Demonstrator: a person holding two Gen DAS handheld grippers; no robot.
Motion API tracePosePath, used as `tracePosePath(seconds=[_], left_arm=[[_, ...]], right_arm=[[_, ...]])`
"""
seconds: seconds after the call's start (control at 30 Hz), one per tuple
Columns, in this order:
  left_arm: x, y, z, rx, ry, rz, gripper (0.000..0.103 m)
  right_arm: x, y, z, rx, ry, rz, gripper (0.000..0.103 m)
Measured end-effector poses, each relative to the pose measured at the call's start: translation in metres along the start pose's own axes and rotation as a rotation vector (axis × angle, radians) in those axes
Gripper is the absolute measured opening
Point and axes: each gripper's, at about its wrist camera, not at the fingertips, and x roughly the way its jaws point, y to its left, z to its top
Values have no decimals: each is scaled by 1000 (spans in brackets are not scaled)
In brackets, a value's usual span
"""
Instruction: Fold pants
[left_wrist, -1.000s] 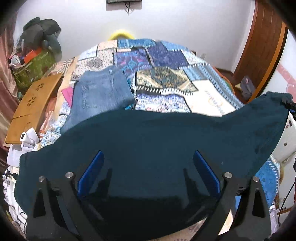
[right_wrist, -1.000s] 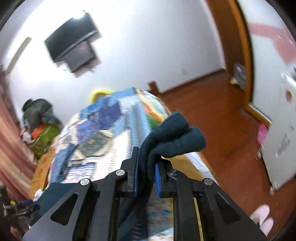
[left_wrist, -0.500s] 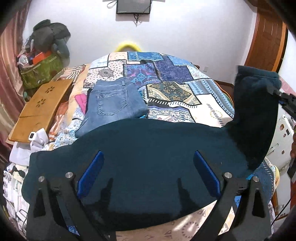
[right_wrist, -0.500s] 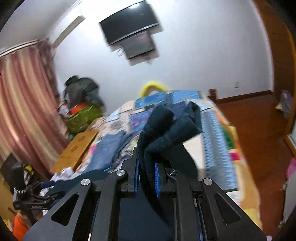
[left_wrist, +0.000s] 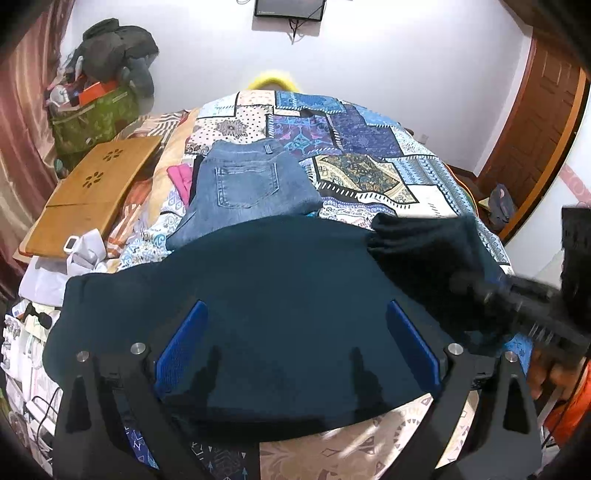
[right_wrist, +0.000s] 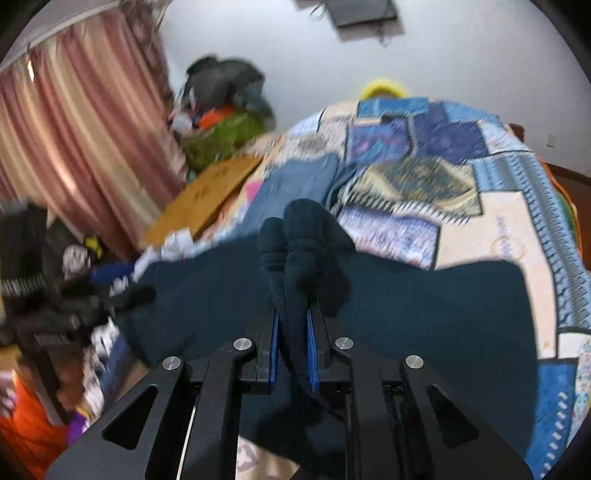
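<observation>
Right wrist view: right gripper (right_wrist: 291, 345) pinches bunched dark teal pants (right_wrist: 424, 306); left gripper (left_wrist: 295, 343) spread wide above them.

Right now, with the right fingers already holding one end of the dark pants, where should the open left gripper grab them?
Judging by the lay, take the near edge of the pants, towards their left end, coming from the bed's foot. The left gripper is open above that flat stretch, and the hem there is free. The right gripper pinches the bunched opposite end.

Folded jeans (left_wrist: 251, 188) and wooden tray (left_wrist: 92, 192) crowd the far-left bed; the patchwork quilt (left_wrist: 436, 192) on the right seems open.
</observation>
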Motion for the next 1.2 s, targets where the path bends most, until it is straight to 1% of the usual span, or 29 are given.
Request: tracePosePath(seconds=[0.07,0.13,0.2,0.23,0.33,0.4,0.47,0.5,0.57,0.6,0.67,0.73,0.87,0.93,1.03,1.07,1.17,1.2], left_arm=[[2,-2,-1,5,7,1,98],[3,-4,-1,12,11,2,98],[4,-9,1,22,13,0,98],[4,-11,3,26,12,-2,98],[2,-20,8,52,4,-7,98],[2,-28,12,74,-5,-8,98],[2,-35,16,94,-9,-12,98],[3,-42,20,110,-11,-15,98],[5,-50,26,135,-6,-23,98],[7,-56,29,147,-6,-24,98],[12,-66,36,169,-2,-36,98],[18,-77,42,191,8,-50,98],[38,-95,59,220,41,-86,99],[48,-101,66,225,58,-90,99],[68,-107,73,225,96,-86,99],[74,-108,73,226,109,-82,99],[90,-109,69,247,143,-57,99],[97,-108,64,255,158,-44,99]], right_arm=[[7,4,-9,-32,41,-14,12],[10,7,-15,-56,76,-20,16],[5,9,-19,-68,73,-31,17],[3,8,-19,-66,85,-21,19],[-5,5,-16,-32,108,13,21],[-13,2,-14,-11,122,46,25],[-23,1,-13,-7,120,69,34],[-28,0,-12,-11,111,64,36],[-39,-3,-8,-33,83,33,42],[-47,-6,-4,-46,65,-1,43],[-57,-14,1,-50,30,-34,48],[-67,-27,9,-38,-11,-73,50],[-72,-51,23,-11,-29,-129,51],[-69,-64,29,6,-20,-141,51],[-57,-82,33,34,11,-163,61],[-50,-89,32,46,29,-163,62],[-31,-101,26,83,102,-121,62],[-21,-105,20,104,141,-108,62]])
